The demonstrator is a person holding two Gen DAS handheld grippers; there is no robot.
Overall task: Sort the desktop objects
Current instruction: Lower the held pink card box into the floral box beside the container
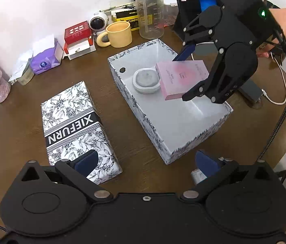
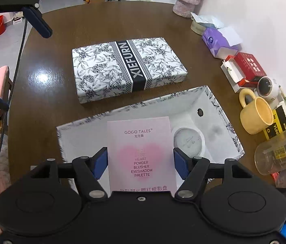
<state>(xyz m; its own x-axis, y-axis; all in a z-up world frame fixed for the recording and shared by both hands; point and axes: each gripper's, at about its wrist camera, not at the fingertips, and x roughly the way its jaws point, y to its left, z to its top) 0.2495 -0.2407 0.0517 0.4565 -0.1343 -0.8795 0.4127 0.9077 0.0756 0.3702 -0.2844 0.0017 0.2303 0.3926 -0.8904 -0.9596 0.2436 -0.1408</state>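
The pink palette box [image 2: 140, 142] marked GOGO TALES is pinched by its side edges in my right gripper [image 2: 140, 162], which is shut on it. It hangs tilted over the open floral box [image 2: 122, 109], above a round white case [image 2: 189, 140] that lies inside. In the left wrist view the right gripper [image 1: 187, 74] holds the pink box [image 1: 181, 79] over the far half of the floral box [image 1: 118, 77], beside the round case [image 1: 145, 80]. My left gripper [image 1: 147, 162] stands open and empty near the box's front corner. The floral lid [image 1: 76, 130] lies flat to the left.
Along the wall stand a yellow mug [image 1: 118, 34], a clear bottle [image 1: 151, 10], a red carton [image 1: 78, 32], a purple tissue pack [image 1: 45, 59] and a dark tablet [image 1: 193, 6]. A white cable [image 1: 281, 85] trails at right. A small white item [image 1: 197, 174] lies under my left gripper.
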